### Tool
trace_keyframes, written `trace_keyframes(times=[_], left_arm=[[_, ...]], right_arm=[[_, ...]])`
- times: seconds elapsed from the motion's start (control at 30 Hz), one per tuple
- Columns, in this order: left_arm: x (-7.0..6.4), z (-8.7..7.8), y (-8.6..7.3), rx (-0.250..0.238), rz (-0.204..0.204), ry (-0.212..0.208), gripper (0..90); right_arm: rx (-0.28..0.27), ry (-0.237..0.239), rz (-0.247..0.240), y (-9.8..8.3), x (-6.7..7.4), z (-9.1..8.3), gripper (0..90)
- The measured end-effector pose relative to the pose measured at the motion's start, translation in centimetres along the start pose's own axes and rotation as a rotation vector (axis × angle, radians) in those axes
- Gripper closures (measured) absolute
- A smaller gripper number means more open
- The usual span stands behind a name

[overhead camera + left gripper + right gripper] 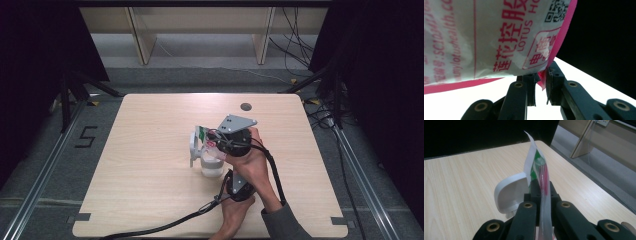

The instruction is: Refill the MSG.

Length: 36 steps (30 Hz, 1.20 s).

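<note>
A white sachet (209, 141) with pink print and a green end hangs over a clear plastic cup (212, 166) near the table's middle. The cup's white flip lid (193, 148) stands open on its left. My right gripper (214, 138), with the grey plate on top, is shut on the sachet from the right. In the right gripper view the sachet (535, 162) rises edge-on from the closed jaws (541, 187), with the lid (509, 192) behind. My left gripper (223, 160) reaches up from below. Its jaws (541, 75) pinch the pink corner of the sachet (486, 37).
The wooden table (150, 150) has bare room on all sides of the cup. A dark cable hole (245, 106) sits near the far edge. A black cable (165, 226) trails to the front left. Shelf legs and floor cables lie beyond the table.
</note>
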<state>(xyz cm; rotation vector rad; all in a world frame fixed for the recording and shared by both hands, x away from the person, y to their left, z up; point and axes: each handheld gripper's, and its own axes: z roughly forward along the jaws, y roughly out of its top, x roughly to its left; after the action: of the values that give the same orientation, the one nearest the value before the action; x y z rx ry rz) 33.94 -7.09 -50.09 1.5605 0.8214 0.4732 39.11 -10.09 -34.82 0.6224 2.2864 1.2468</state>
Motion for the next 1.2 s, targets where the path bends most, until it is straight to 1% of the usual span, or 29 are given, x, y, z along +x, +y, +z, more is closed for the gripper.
trace_keyframes(times=[0.03,0.07,0.1,0.3,0.33,0.37,0.4,0.47,0.5,0.53,0.63,0.67,0.7,0.73,0.77,0.83,0.87,0.9,0.93,1.0,1.07,1.1,1.13,1.2], left_arm=[[0.07,0.1,0.02,0.006,0.009,-0.026,79.3],[0.07,0.1,0.04,0.006,0.01,-0.026,79.3],[-0.01,0.0,0.02,-0.002,-0.001,0.001,79.2],[-0.09,0.01,-0.03,-0.005,0.008,0.007,79.2],[-0.09,0.02,-0.05,-0.005,0.007,0.007,79.2],[-0.08,0.04,-0.05,-0.003,0.005,0.007,79.2],[-0.09,0.03,-0.04,-0.004,0.005,0.008,79.2],[-0.11,0.01,-0.04,-0.005,0.006,0.007,79.2],[-0.1,0.02,-0.04,-0.005,0.005,0.008,79.2],[-0.09,0.02,-0.02,-0.003,0.005,0.008,79.2],[-0.14,0.0,-0.06,-0.013,0.006,0.008,79.2],[-0.13,0.02,-0.05,-0.011,0.005,0.009,79.2],[-0.12,0.0,-0.01,-0.006,0.008,0.01,79.2],[-0.15,-0.01,0.02,-0.007,0.008,0.01,79.3],[-0.19,-0.02,0.03,-0.01,0.008,0.01,79.2],[-0.2,-0.02,0.05,-0.012,0.009,0.01,79.2],[-0.16,0.0,0.07,-0.006,0.012,0.002,79.3],[-0.17,-0.01,0.07,-0.007,0.009,0.009,79.3],[-0.17,-0.01,0.06,-0.008,0.009,0.009,79.3],[-0.17,0.0,0.06,-0.011,0.009,0.01,79.3],[-0.15,0.03,0.08,-0.012,0.009,0.011,79.3],[-0.14,0.03,0.09,-0.013,0.01,0.012,79.3],[-0.14,0.05,0.09,-0.013,0.01,0.012,79.3],[-0.15,0.07,0.09,-0.013,0.01,0.012,79.3]], right_arm=[[0.001,0.002,0.001,0.0,0.02,0.0,89.6],[0.0,0.001,0.003,0.0,0.02,0.01,89.6],[0.001,0.002,0.001,0.01,0.01,-0.02,89.6],[0.0,0.007,0.003,0.04,0.03,-0.05,89.6],[0.001,0.017,-0.017,0.07,-0.18,-0.05,89.6],[0.001,0.012,-0.005,0.05,-0.16,-0.02,89.6],[-0.007,0.002,-0.024,0.06,-0.31,-0.01,89.6],[-0.015,-0.003,-0.035,0.09,-0.4,0.01,89.6],[-0.014,-0.002,-0.033,0.1,-0.4,0.02,89.6],[-0.004,0.005,0.012,0.05,-0.18,-0.01,89.6],[-0.001,0.006,0.011,0.09,-0.14,0.05,89.6],[-0.003,0.015,-0.007,0.12,-0.26,0.09,89.6],[-0.004,0.012,-0.005,0.12,-0.27,0.1,89.6],[-0.003,0.006,0.009,0.1,-0.21,0.04,89.6],[-0.008,0.011,-0.007,0.15,-0.32,0.01,89.6],[0.006,0.021,0.004,0.21,-0.24,-0.19,89.6],[-0.011,0.006,-0.021,0.21,-0.43,-0.13,89.6],[-0.014,0.004,-0.015,0.19,-0.41,-0.09,89.6],[0.005,0.027,0.002,0.2,-0.32,-0.12,89.6],[0.0,0.022,0.0,0.19,-0.25,-0.02,89.6],[-0.011,0.002,-0.022,0.2,-0.34,0.04,89.6],[-0.012,0.003,-0.024,0.21,-0.34,0.05,89.6],[-0.008,0.013,-0.008,0.21,-0.24,0.07,89.6],[0.0,0.019,-0.008,0.23,-0.33,0.02,89.6]])
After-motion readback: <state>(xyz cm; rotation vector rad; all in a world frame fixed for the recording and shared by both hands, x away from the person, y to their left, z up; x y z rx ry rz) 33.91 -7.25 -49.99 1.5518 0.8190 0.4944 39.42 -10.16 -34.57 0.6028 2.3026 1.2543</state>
